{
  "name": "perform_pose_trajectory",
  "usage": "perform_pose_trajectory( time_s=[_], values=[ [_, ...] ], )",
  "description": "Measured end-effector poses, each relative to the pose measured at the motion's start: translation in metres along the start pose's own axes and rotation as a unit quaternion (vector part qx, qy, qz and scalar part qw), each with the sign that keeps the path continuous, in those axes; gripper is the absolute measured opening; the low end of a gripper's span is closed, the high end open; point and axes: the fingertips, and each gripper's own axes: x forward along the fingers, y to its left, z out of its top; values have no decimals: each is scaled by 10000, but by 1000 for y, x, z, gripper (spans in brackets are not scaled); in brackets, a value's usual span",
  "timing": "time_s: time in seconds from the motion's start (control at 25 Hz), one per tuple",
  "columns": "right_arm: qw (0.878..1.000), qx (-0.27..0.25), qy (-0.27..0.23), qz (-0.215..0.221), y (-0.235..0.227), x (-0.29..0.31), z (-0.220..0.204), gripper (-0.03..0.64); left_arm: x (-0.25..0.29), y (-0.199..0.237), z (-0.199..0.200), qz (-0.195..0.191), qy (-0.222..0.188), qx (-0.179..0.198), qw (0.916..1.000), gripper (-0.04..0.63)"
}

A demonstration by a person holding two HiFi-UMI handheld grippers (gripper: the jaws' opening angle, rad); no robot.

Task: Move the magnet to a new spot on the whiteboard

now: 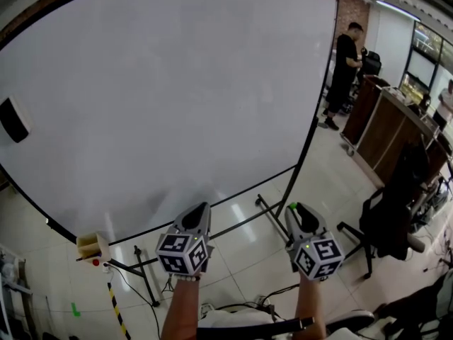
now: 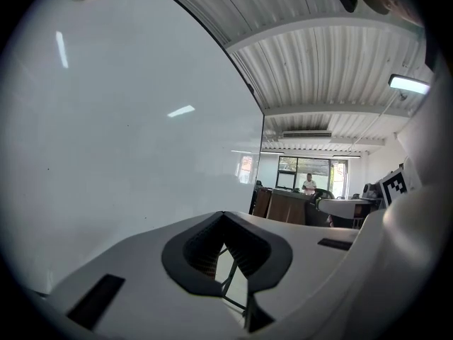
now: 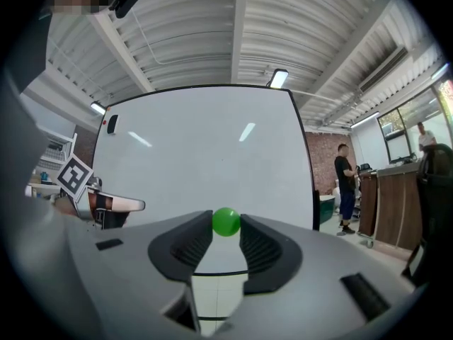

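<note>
Magnet [image 3: 226,222], small, green & round, is sitting pinched betw. the very tips of the right gripper [image 3: 226,227], off the whiteboard [image 3: 205,161] and low, in front of its bottom edge.

Risks, as I'm judging them:
- Grip is looking thin. The jaws are closing on a rounded surface right at their ends, so a bump or a bit of twist could be squirting the magnet out. It'd prob. be dropping to the tiled floor and rolling under the board's stand [image 1: 272,214].
- Near the steel face the pull may be snatching it out of the jaws early, so it'd be landing wherever it jumps, not at the chosen spot.
- The board is standing on a light frame. Pressing too hard could be rocking or tilting it.
- Going in this low, the magnet might be meeting the black frame edge instead of the white surface. It needs lifting first.

Pose: in the head view both forearms are reaching fwd side by side, wrists straight, marker cubes facing up. The right gripper [image 1: 292,207] is pointing about level at the board's lower right part. The left gripper [image 1: 204,205] is hanging beside it, nose tipped a touch down, near the bottom edge but apart from it. Its jaws are pressed together w/ nothing betw. them, idle.

A person in black [image 1: 345,66] is standing well off to the right, not in the way.
</note>
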Motion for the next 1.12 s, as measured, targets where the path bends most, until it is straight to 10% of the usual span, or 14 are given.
perform_pose_trajectory(
  time_s=[0.8,1.12],
  values=[
    [9999,-68,-16,74,-6,20,3,133,0,9,9,117,-117,-17,9999,-5],
    [9971,-437,-552,289,-9,64,75,133,-1,19,23,268,-220,82,9994,-5]
  ],
)
